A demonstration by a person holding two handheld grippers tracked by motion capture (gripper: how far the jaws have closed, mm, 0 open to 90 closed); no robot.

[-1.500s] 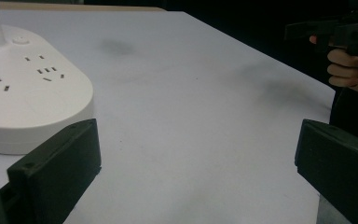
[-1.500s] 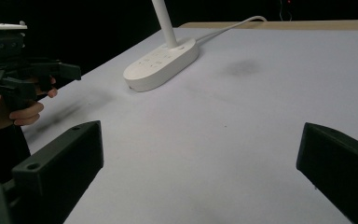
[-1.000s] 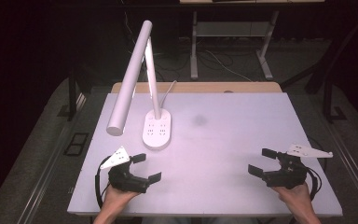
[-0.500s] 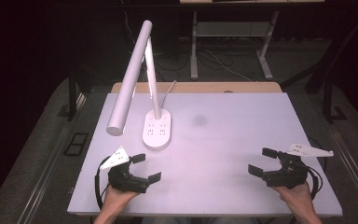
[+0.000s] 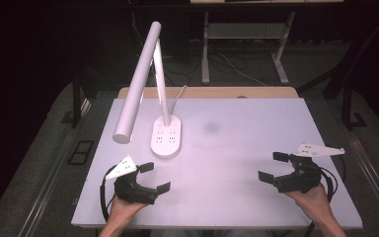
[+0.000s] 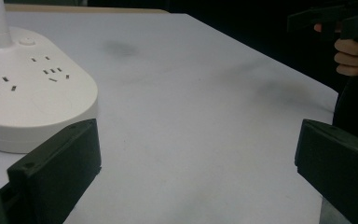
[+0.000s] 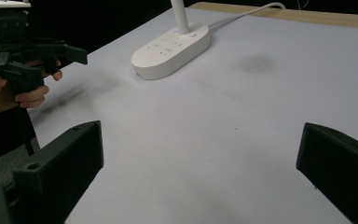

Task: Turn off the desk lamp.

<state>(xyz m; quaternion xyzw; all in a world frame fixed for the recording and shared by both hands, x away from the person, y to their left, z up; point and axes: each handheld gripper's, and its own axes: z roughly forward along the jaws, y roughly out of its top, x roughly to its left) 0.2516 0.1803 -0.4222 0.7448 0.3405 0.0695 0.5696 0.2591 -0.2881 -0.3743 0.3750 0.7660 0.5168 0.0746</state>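
Both grippers' jaws apart, nr lamp (image 5: 166, 138).

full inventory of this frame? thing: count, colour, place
desk lamp: 1, white, back-left of table, oval base carrying sockets
lamp cable: 1, white, running off the back edge
table: 1, white top, wooden strip along back edge
dark smudge: 1, grey, mid-table, right of lamp base
floor cables: several, behind table
left tongs: 1, black, front-left, open, empty
right tongs: 1, black, front-right, open, empty
hands: 2, front edge
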